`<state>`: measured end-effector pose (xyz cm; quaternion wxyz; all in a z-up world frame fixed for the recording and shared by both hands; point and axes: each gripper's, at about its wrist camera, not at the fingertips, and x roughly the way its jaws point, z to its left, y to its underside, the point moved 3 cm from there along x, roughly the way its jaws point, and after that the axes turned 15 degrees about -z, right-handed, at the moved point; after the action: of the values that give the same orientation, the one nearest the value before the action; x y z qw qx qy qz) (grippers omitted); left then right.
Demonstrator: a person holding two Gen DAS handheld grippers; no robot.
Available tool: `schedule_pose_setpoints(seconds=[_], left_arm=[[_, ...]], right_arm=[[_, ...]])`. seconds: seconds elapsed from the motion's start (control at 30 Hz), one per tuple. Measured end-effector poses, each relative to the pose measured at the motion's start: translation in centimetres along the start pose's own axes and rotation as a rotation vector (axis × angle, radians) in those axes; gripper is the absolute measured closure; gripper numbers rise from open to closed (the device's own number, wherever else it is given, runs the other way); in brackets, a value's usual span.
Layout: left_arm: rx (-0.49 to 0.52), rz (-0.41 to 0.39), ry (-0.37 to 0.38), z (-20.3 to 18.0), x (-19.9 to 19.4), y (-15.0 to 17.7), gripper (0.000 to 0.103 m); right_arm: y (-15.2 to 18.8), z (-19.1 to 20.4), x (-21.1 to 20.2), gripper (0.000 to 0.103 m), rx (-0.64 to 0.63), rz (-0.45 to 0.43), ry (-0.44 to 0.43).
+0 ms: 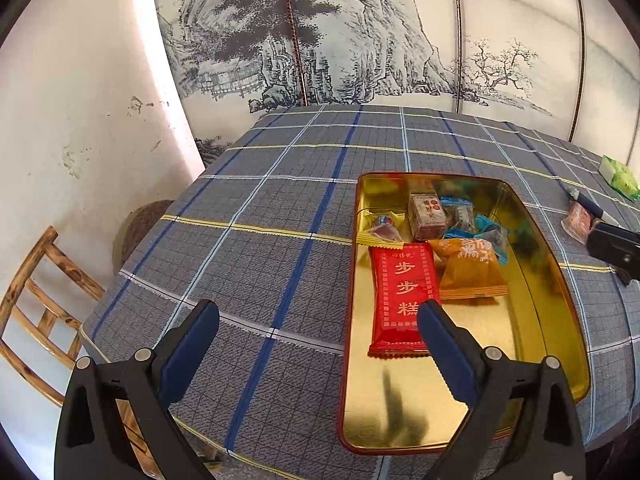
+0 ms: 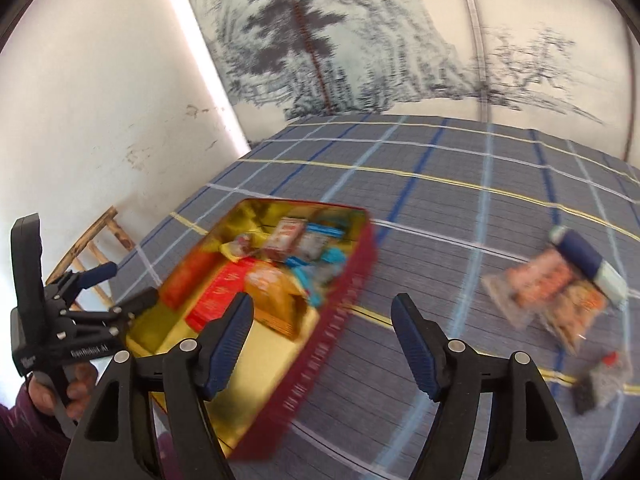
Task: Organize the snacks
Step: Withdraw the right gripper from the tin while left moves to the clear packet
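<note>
A red tin with a gold inside [image 1: 552,300] [image 2: 340,304] lies on the plaid tablecloth and holds several wrapped snacks: a red packet [image 1: 400,288], an orange packet [image 1: 468,268], a brown cube [image 1: 426,216] and blue-wrapped sweets [image 1: 460,210]. My left gripper [image 1: 320,316] is open and empty at the tin's left edge; it also shows in the right wrist view [image 2: 120,284]. My right gripper [image 2: 322,320] is open and empty above the cloth by the tin's right wall. Clear packets of orange snacks [image 2: 552,292] [image 1: 580,220] lie to the right, blurred.
A blue and white tube [image 2: 588,260] lies on the clear packets. A small dark packet [image 2: 596,384] lies nearer on the right. A green packet [image 1: 620,176] sits at the far right. A wooden chair [image 1: 44,304] stands left of the table; a painted screen stands behind.
</note>
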<state>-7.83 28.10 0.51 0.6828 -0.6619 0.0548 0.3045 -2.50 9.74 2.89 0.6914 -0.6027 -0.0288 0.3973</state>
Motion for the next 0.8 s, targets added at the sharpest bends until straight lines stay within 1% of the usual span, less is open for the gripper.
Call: schedule_pose_setpoints(seconds=[0.3, 0.43, 0.53, 0.7, 0.8], left_arm=[[0.062, -0.028, 0.012, -2.6, -1.4, -1.2, 0.004], [0.096, -0.04, 0.021, -4.2, -2.1, -1.8, 0.003], [0.128, -0.049, 0.031, -5.6, -2.6, -2.2, 0.003], [0.18, -0.055, 0.054, -8.2, -3.2, -2.8, 0.002], [0.225, -0.058, 0.074, -10.3, -3.5, -3.1, 0.001]], right_arm=[[1.9, -10.8, -6.4, 0.026, 0.107, -0.044, 0.25], [2.9, -14.8, -8.9, 0.022, 0.113, -0.056, 0.356], [3.6, -18.0, -10.4, 0.018, 0.13, -0.046, 0.431], [4.9, -22.3, -12.2, 0.015, 0.2, -0.036, 0.5], [5.2, -24.2, -12.9, 0.014, 0.243, -0.032, 0.504]])
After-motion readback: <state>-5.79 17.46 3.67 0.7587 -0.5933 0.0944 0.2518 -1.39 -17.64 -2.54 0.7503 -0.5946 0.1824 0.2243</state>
